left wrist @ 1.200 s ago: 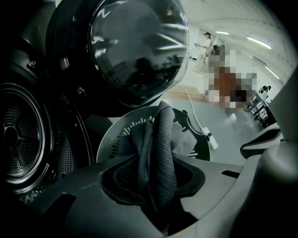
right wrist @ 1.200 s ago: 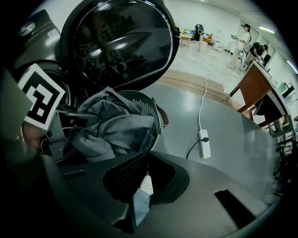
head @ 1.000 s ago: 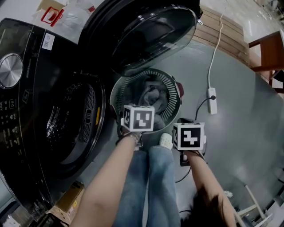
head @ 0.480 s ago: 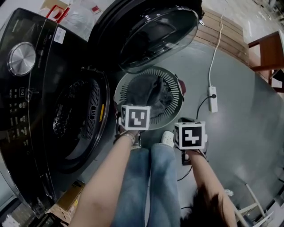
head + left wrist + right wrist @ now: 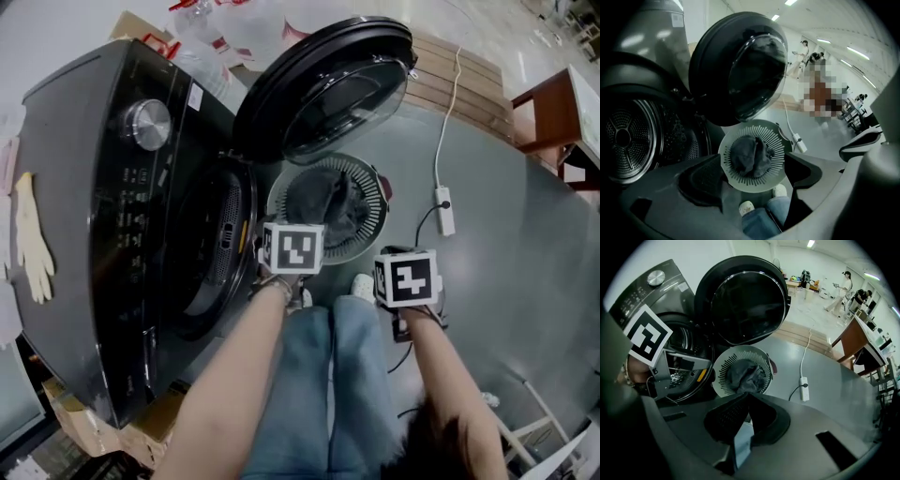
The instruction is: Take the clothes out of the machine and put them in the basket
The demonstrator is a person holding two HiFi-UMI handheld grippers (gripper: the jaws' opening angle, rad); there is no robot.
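A black front-loading machine [image 5: 103, 187] stands at the left with its round door [image 5: 328, 89] swung open and the drum [image 5: 628, 140] showing. A white slotted basket [image 5: 370, 178] sits on the floor in front of it, holding dark grey clothes [image 5: 328, 197]. My left gripper [image 5: 291, 253] hangs above the basket's near edge, open, with nothing between its jaws; through them I see the basket [image 5: 773, 173] and clothes [image 5: 750, 154]. My right gripper [image 5: 408, 281] is to the right of it, shut and empty, its tips [image 5: 747, 397] pointing down near the basket [image 5: 723, 376].
A white power strip [image 5: 444, 208] and its cable lie on the grey floor right of the basket. A low wooden platform [image 5: 469, 66] and a brown table [image 5: 548, 103] stand at the back right. The person's jeans-clad legs [image 5: 328, 375] are below the grippers. A cardboard box [image 5: 84, 431] sits beside the machine.
The view has lifted, so the machine's whole top now shows and the basket looks smaller. Both grippers have come up from the basket's near edge. The clothes lie in the basket.
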